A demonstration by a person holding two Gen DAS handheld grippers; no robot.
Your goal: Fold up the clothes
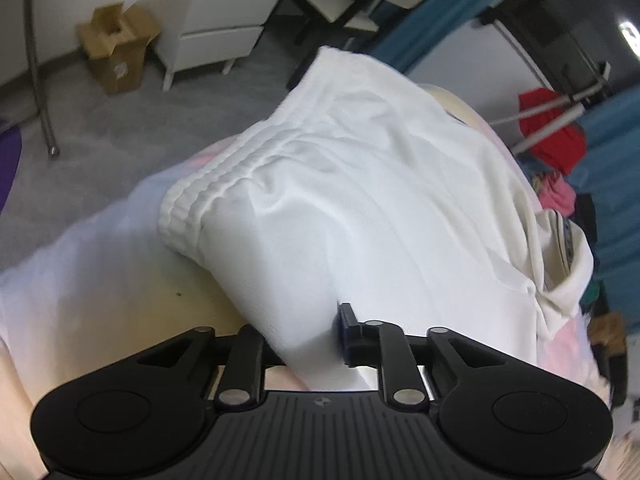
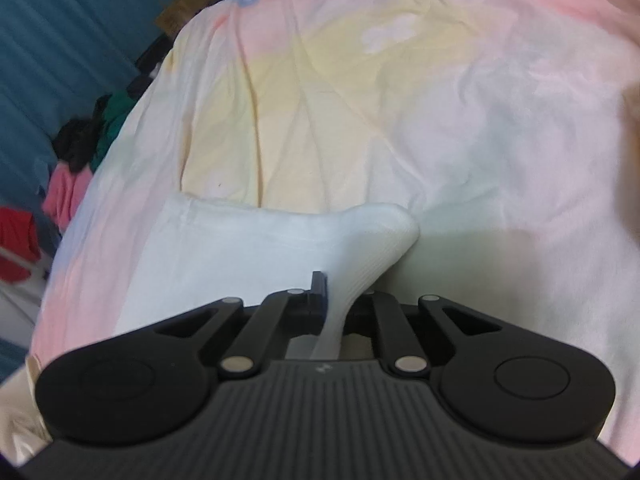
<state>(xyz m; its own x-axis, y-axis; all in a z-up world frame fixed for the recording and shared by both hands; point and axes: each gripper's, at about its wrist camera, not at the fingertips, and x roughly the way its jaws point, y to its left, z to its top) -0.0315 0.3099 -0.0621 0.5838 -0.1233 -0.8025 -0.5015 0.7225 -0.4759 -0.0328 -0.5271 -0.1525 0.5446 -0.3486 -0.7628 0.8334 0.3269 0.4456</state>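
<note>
A white garment with a ribbed hem and a collar lies on the pastel sheet. My left gripper is shut on a fold of it near the bottom of the left wrist view; the cloth hides one fingertip. In the right wrist view the same white garment lies flat at lower left, and a ribbed part rises from it into my right gripper, which is shut on it.
The pastel sheet stretches wide beyond the garment. A cardboard box and white drawers stand on the grey floor. Red and pink clothes hang by a blue curtain.
</note>
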